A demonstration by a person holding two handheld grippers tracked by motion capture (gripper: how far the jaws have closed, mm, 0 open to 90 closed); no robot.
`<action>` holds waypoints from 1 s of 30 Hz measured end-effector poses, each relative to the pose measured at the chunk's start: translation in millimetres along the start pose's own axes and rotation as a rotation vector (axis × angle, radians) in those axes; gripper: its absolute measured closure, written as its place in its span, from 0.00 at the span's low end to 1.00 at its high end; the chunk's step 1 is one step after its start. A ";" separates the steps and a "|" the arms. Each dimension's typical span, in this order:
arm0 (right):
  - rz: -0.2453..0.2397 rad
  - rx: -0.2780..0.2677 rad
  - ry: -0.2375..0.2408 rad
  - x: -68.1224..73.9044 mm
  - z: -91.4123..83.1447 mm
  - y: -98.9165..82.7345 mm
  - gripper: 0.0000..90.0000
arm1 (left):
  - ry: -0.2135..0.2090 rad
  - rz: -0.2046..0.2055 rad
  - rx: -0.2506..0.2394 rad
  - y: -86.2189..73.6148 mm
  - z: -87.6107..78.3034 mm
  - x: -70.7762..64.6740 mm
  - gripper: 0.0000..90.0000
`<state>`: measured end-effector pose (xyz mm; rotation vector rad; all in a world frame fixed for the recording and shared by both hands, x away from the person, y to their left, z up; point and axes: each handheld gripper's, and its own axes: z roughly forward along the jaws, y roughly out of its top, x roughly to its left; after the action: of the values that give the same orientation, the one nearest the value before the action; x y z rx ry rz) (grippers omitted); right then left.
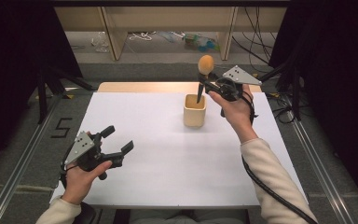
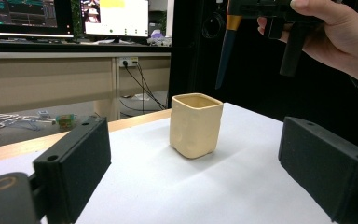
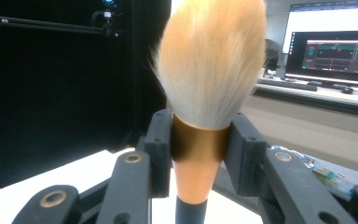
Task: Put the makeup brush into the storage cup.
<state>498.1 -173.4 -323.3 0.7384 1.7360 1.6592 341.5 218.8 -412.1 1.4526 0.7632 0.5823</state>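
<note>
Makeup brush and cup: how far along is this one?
Done: the right claw is shut on the makeup brush, bristles up. In hand: its handle tip hangs over the cup. Left: lowering and releasing it. The left claw waits open.

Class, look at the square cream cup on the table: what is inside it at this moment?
The cup shows a bare inner wall near its rim; its bottom is hidden. The makeup brush, held by the right tongs, hangs handle-down above the opening.

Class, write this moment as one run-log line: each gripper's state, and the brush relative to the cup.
right gripper: shut on makeup brush | brush: bristles up, handle tip over cup | left gripper: open, holding nothing
</note>
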 end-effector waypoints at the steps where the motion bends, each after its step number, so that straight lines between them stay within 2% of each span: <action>1: 0.005 0.003 0.006 0.1 0.4 -0.1 0.73 | 0.001 0.000 0.000 0.0 0.1 0.0 0.10; 30: -0.007 0.013 -0.025 -1.5 15.4 -5.0 0.73 | 0.002 0.001 0.002 -0.2 -0.3 0.9 0.10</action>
<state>510.9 -164.8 -328.5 0.7548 1.7314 1.6286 341.8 219.7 -412.4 1.4543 0.7648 0.5836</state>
